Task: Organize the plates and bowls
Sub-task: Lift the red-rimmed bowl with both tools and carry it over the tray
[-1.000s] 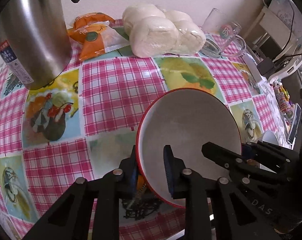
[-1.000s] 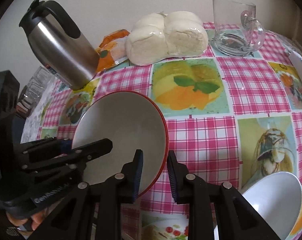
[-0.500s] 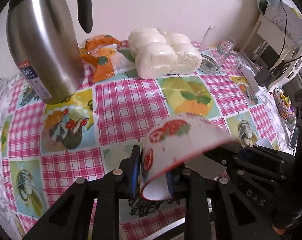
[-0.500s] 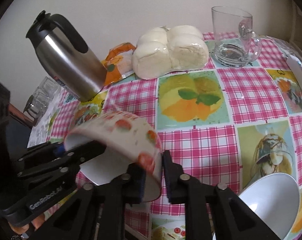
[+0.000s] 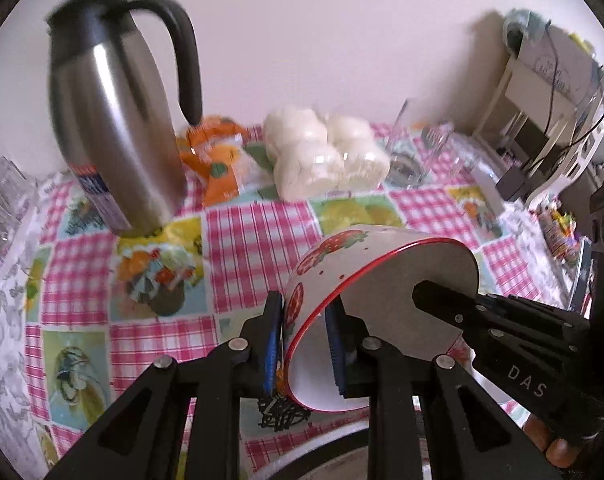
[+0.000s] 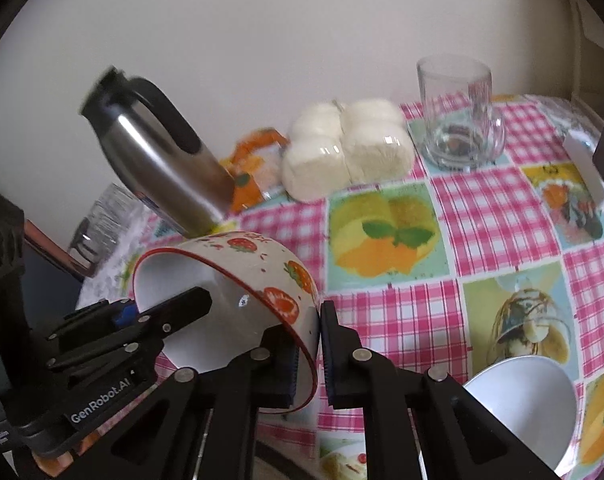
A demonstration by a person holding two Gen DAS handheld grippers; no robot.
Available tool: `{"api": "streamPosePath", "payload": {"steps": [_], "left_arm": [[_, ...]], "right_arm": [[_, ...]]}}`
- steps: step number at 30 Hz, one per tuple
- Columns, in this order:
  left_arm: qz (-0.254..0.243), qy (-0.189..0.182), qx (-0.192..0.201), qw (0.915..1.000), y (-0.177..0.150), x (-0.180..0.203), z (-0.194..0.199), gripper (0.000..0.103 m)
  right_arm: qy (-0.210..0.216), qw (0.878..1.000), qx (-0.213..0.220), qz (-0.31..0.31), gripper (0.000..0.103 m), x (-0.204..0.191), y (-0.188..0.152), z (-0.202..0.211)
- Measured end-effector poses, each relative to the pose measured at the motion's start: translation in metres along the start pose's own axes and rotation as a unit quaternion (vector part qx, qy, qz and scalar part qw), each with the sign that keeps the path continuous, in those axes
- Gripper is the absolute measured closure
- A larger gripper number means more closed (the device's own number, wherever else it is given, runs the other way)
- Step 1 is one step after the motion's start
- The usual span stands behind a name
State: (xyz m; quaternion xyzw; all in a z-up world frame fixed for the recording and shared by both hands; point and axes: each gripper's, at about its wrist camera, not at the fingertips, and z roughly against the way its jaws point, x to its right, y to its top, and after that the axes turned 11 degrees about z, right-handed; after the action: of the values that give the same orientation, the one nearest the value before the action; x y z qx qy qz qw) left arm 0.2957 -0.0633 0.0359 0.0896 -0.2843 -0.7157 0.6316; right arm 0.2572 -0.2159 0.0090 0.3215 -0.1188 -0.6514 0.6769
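A white bowl with a red rim and strawberry print [image 5: 382,280] is held above the table, tipped so its opening faces me. My left gripper [image 5: 302,344] is shut on its left rim. My right gripper [image 6: 308,354] is shut on its right rim; the bowl also shows in the right wrist view [image 6: 238,280]. Each gripper appears in the other's view, gripping the opposite rim. A plain white bowl [image 6: 518,404] sits at the lower right in the right wrist view.
A steel thermos jug [image 5: 114,132] stands at the back left. An orange snack packet [image 5: 218,160], a bag of white buns [image 5: 322,160] and a glass mug [image 6: 458,116] line the back by the wall. Glasses [image 5: 2,200] stand at the far left. The tablecloth [image 5: 258,236] is pink check.
Both grippers have lifted the strawberry bowl off the table and tipped it from lying open-side up to nearly upside down. The views have risen and tilted back.
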Motion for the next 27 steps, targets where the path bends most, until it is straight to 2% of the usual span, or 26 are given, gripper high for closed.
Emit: {"api": "streamPosePath", "payload": {"steps": [6,11,20,27], "left_arm": [[0.0,0.006,0.025,0.9997,-0.002,0.009,0.04,0.081],[0.006,0.01,0.026,0.9996,-0.012,0.015,0.067,0.081],[0.02,0.029,0.043,0.9985,-0.04,0.02,0.117,0.081],[0.039,0.032,0.042,0.9978,-0.073,0.012,0.131,0.081]], "right_arm": [[0.006,1.0,0.027,0.009,0.092,-0.016,0.006,0.036],[0.005,0.999,0.036,0.008,0.092,-0.027,0.001,0.066],[0.02,0.999,0.033,0.014,0.092,-0.048,-0.022,0.103],[0.022,0.999,0.021,0.025,0.092,-0.062,-0.05,0.114]]}}
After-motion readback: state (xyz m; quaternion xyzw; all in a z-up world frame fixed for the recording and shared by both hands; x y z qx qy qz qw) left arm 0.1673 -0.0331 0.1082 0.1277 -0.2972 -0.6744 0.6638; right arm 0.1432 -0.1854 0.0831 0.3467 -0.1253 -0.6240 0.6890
